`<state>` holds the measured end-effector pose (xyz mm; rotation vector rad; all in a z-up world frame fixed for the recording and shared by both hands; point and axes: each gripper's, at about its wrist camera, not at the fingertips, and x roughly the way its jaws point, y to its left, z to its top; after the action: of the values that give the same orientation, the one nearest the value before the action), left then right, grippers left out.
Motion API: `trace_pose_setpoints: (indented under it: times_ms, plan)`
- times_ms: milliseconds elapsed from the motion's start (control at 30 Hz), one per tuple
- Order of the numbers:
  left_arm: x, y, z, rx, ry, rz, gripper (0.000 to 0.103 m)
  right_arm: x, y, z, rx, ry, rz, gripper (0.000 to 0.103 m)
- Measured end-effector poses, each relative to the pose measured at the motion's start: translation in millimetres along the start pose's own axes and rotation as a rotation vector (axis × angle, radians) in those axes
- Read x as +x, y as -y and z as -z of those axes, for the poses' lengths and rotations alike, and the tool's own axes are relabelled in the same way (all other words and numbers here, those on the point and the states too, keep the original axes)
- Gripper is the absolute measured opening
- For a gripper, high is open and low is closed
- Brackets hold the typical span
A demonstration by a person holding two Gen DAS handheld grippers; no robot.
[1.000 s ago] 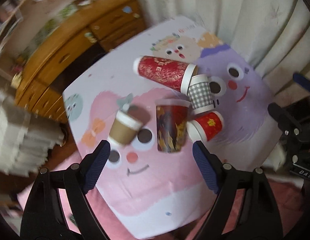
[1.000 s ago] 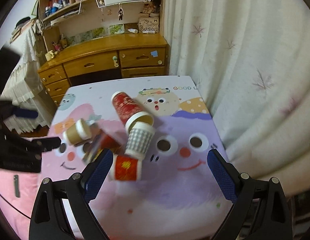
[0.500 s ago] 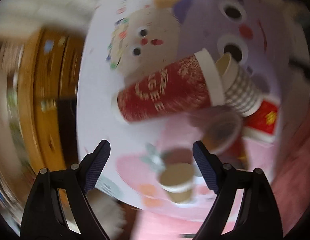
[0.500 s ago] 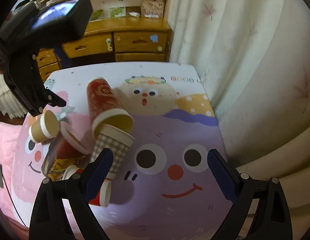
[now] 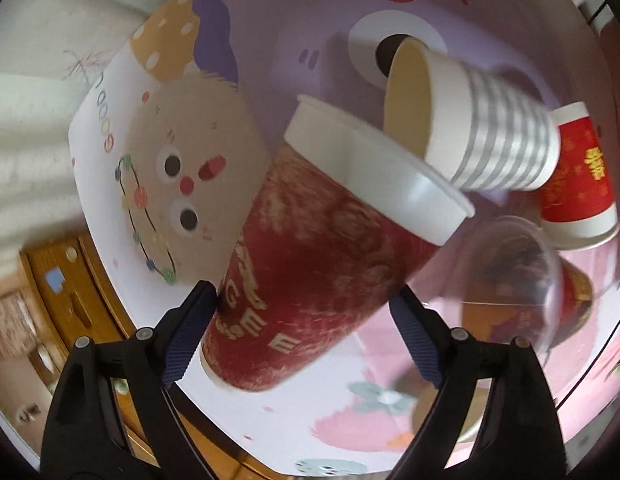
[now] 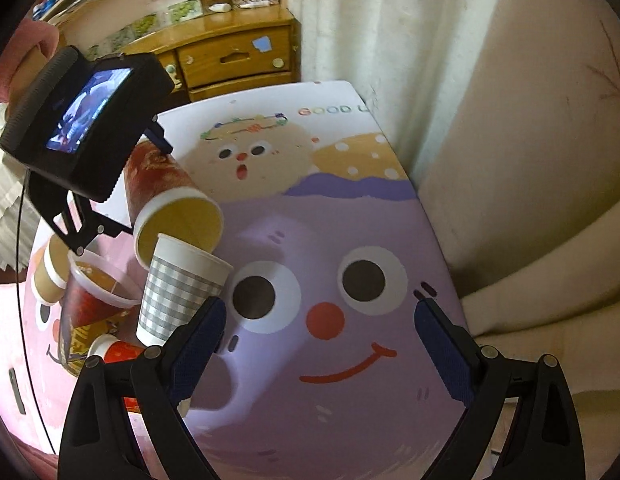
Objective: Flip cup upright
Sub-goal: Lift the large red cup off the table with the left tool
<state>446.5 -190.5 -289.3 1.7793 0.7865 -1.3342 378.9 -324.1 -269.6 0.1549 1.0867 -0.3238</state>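
A tall red paper cup (image 5: 310,272) lies on its side on the cartoon table mat (image 5: 150,168), its white rim pointing away. My left gripper (image 5: 306,320) is open with a finger on each side of the cup's base end; the left pad looks to be touching it. The cup also shows in the right wrist view (image 6: 166,196), partly hidden by the left gripper's body (image 6: 82,128). My right gripper (image 6: 318,344) is open and empty above the purple face on the mat (image 6: 350,320).
A grey-checked cup (image 6: 178,292) lies against the red cup's mouth. A small red cup (image 5: 578,184), a clear plastic cup (image 5: 514,280) and a brown cup (image 6: 50,276) lie beside them. A wooden drawer cabinet (image 6: 230,56) stands behind and a curtain (image 6: 470,80) hangs to the right.
My left gripper has swung around and dropped close, so the tall red cup now sits between its fingers. My right gripper has moved forward and lower over the purple face.
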Motion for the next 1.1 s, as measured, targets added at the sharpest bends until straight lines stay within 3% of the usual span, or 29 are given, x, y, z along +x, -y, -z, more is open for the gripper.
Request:
trace_pose_setpoints:
  times_ms: [233, 400, 667, 933, 1100]
  plan:
    - [15.8, -18.2, -10.3, 0.011, 0.03, 0.056, 0.09, 9.6, 11.2, 5.0, 0.035, -0.02, 0.023, 0.096]
    - [24.1, -32.0, -12.7, 0.009, 0.088, 0.099, 0.087, 24.7, 21.9, 12.0, 0.087, -0.105, 0.039, 0.096]
    - [14.4, -44.6, -6.1, -0.109, 0.172, 0.09, 0.08, 51.1, 26.2, 17.2, 0.109, -0.18, 0.015, 0.096]
    - [-53.2, -60.4, 12.1, -0.351, 0.26, 0.017, 0.08, 59.1, 0.7, 9.0, 0.043, -0.153, -0.066, 0.096]
    - [-113.5, -58.6, 32.6, -0.629, 0.287, 0.01, 0.08, 36.6, -15.6, 2.3, 0.046, -0.093, -0.121, 0.096]
